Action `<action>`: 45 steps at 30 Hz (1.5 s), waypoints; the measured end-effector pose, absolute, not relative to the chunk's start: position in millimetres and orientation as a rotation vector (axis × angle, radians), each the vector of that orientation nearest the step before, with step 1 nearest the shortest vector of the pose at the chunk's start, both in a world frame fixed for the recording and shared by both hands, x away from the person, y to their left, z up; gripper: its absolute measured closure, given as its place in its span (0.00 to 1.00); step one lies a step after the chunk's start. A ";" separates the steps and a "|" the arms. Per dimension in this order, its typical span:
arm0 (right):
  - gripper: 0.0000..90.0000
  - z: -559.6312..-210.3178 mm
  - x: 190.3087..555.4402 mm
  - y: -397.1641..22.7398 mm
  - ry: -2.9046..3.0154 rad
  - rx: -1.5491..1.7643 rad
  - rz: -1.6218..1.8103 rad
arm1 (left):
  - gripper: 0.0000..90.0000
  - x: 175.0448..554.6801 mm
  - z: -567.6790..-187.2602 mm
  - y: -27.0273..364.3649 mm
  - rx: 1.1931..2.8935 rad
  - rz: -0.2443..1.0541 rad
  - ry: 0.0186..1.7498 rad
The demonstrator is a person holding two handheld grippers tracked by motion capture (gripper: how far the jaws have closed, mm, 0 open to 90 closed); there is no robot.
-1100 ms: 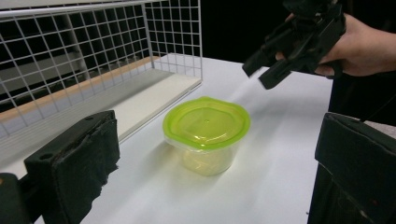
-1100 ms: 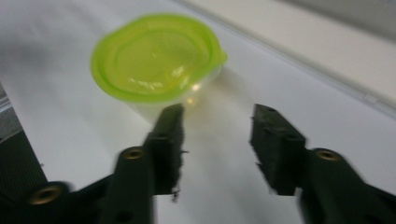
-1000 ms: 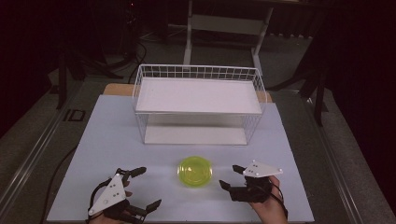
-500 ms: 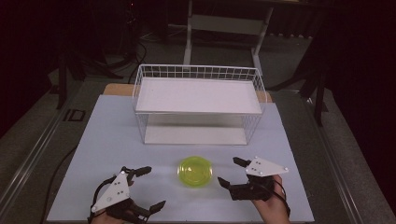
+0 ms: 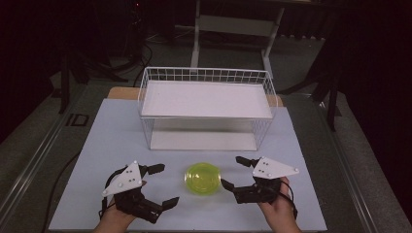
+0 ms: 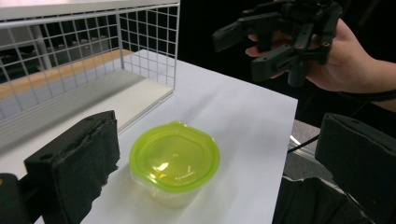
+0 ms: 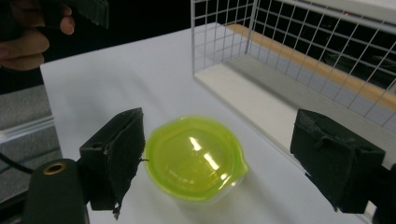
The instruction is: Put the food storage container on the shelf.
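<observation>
Both claws closing in on the lidded container

Left claw and right claw flank the container, jaws wide and empty; next, grip it.

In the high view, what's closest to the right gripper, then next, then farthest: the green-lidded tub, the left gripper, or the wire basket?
From the right gripper:
1. Green-lidded tub, just beside its jaws, table middle.
2. Wire basket, farther back on the table.
3. Left gripper, across the tub; close to the basket's distance.

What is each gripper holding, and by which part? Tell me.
Nothing. The left gripper and right gripper are open on either side of the tub, touching nothing.
</observation>
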State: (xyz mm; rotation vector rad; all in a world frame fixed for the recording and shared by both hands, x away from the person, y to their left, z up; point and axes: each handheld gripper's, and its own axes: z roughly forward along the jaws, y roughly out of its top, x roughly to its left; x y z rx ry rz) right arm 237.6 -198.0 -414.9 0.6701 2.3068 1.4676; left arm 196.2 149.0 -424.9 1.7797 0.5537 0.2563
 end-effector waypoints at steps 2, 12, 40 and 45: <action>0.18 -414.7 241.9 -198.5 2.315 0.705 1.495 | 0.01 199.1 -422.9 144.5 1.795 0.268 0.553; 0.15 -419.5 258.2 -200.3 2.304 0.832 1.457 | 0.01 223.7 -429.3 128.1 1.798 0.229 0.613; 0.32 -478.7 280.7 -187.5 2.409 1.195 1.458 | 0.15 261.8 -483.3 112.3 1.799 0.060 1.006; 0.33 -485.3 281.9 -184.8 2.430 1.236 1.424 | 0.19 265.7 -495.6 112.5 1.817 0.015 1.083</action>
